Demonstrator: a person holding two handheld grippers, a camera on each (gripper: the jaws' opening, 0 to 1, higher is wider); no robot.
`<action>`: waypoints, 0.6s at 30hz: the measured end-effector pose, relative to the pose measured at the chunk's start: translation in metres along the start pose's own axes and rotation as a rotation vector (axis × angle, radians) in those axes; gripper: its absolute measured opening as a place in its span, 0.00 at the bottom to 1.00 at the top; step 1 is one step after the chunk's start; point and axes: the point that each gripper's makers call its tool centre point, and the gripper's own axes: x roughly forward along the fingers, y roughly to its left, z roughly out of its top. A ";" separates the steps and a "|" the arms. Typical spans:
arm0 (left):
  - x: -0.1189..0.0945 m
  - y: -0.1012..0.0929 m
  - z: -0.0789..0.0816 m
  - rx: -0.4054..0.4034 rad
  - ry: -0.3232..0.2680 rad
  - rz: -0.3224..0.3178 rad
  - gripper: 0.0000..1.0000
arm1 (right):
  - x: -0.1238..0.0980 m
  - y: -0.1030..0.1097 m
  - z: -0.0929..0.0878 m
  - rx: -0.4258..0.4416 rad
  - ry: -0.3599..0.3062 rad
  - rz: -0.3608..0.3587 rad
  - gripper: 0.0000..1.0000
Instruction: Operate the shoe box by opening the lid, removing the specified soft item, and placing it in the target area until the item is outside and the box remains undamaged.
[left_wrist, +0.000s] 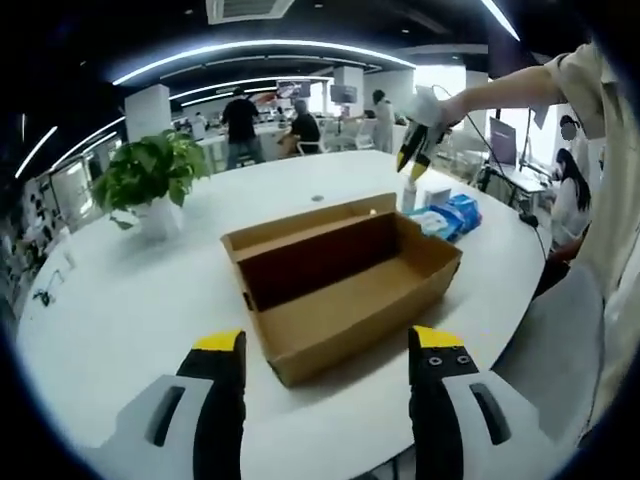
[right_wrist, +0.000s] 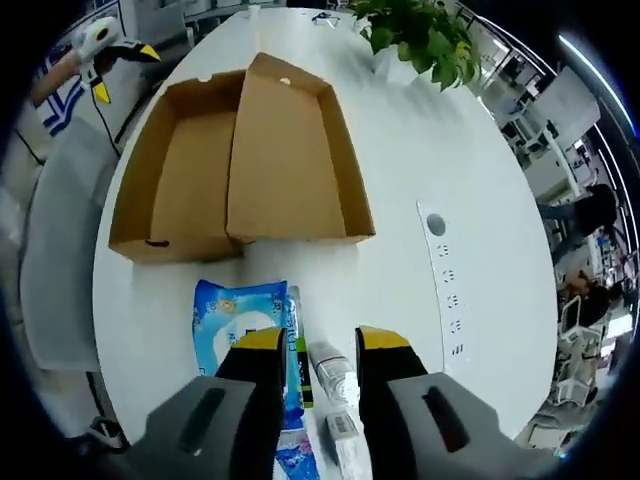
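Note:
The brown cardboard shoe box lies open in the middle of the white table, its inside bare, its lid folded back flat beside the tray. A blue soft pack lies on the table outside the box, near its short end, and appears again as the blue pack. My right gripper hangs open above that pack and a small clear bottle, touching neither. My left gripper stands open in front of the box, holding nothing. The right gripper is raised beyond the box.
A potted plant stands at the far left of the oval table. A socket strip is set in the tabletop. A grey chair stands at the table's edge. People sit and stand at desks behind.

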 end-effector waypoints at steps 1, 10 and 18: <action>0.001 0.002 -0.001 0.001 0.010 0.007 0.61 | 0.000 0.001 0.003 0.020 -0.012 -0.003 0.24; 0.013 0.017 -0.005 -0.050 0.036 0.054 0.47 | 0.008 0.001 0.019 0.149 -0.075 -0.051 0.22; 0.023 0.036 -0.008 -0.096 0.046 0.134 0.28 | 0.019 -0.004 0.030 0.268 -0.153 -0.112 0.22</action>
